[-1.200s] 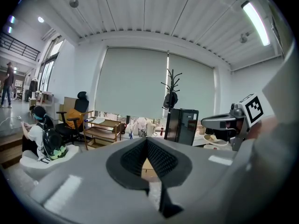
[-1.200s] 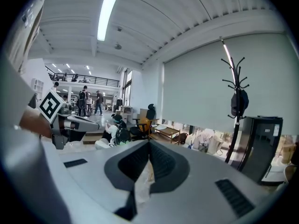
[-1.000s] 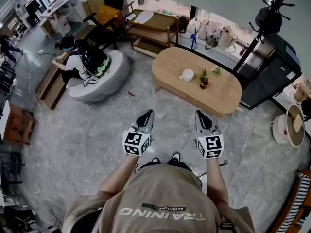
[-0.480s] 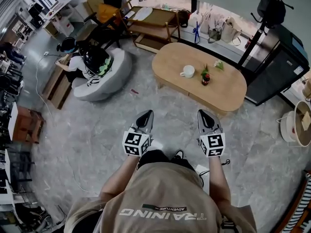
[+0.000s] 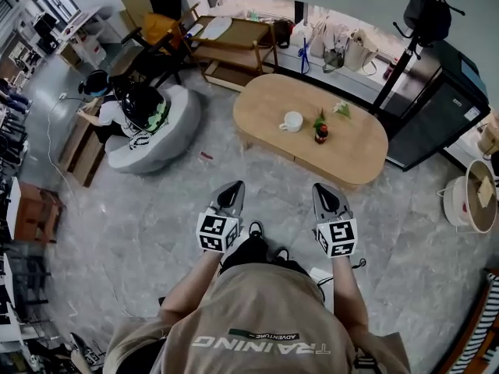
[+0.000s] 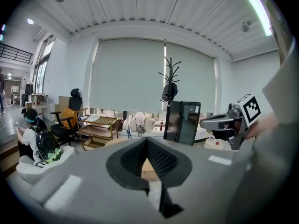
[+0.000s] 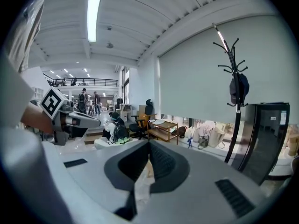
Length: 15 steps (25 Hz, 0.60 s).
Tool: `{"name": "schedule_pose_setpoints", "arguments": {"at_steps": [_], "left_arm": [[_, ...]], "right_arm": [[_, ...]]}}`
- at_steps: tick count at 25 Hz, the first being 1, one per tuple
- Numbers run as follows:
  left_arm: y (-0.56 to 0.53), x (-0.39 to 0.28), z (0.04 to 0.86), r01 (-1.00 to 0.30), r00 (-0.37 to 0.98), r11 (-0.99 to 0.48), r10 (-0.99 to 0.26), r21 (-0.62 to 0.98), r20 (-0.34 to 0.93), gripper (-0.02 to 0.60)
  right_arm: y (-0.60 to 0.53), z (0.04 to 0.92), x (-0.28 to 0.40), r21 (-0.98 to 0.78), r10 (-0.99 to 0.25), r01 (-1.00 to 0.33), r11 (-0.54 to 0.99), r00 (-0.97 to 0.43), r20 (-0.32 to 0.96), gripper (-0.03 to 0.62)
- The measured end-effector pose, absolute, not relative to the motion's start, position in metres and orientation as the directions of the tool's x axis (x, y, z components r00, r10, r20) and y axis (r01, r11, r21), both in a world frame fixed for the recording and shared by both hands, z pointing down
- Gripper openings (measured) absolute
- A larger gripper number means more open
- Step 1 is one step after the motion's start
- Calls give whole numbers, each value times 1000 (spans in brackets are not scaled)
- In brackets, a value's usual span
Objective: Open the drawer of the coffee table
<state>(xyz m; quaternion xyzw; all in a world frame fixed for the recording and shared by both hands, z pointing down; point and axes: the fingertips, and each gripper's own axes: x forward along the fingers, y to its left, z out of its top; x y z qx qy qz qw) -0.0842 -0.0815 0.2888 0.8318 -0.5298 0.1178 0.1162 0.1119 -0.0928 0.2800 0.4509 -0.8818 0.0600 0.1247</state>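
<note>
The oval wooden coffee table (image 5: 360, 145) stands on the grey floor ahead of me, its near side face (image 5: 310, 162) plain wood; I cannot make out a drawer front. On top are a white cup (image 5: 292, 121) and a small plant (image 5: 320, 129). My left gripper (image 5: 234, 187) and right gripper (image 5: 322, 189) are held side by side in front of the body, well short of the table. Both are shut and empty. In the left gripper view the pads (image 6: 159, 160) meet, with a strip of table (image 6: 148, 168) behind them. The right gripper view shows its pads (image 7: 161, 162) closed too.
A person sits on a white beanbag (image 5: 175, 127) to the left. Behind the table are a wooden shelf unit (image 5: 234, 44) and bags; a coat rack (image 5: 405, 45) and a black cabinet (image 5: 437, 111) stand at its right end. A round basket (image 5: 472, 201) sits far right.
The person has stepped a little closer to the coffee table. Both grippers stay shut and side by side in front of the body.
</note>
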Motion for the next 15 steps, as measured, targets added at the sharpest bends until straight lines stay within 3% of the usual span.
{"name": "schedule_pose_setpoints", "arguments": {"at_steps": [15], "left_arm": [[-178,-98,303,-904,427,-417,-860,95,280,-9]], "right_arm": [[-176,305,106,5,-793,-826,564,-540,283,5]]}}
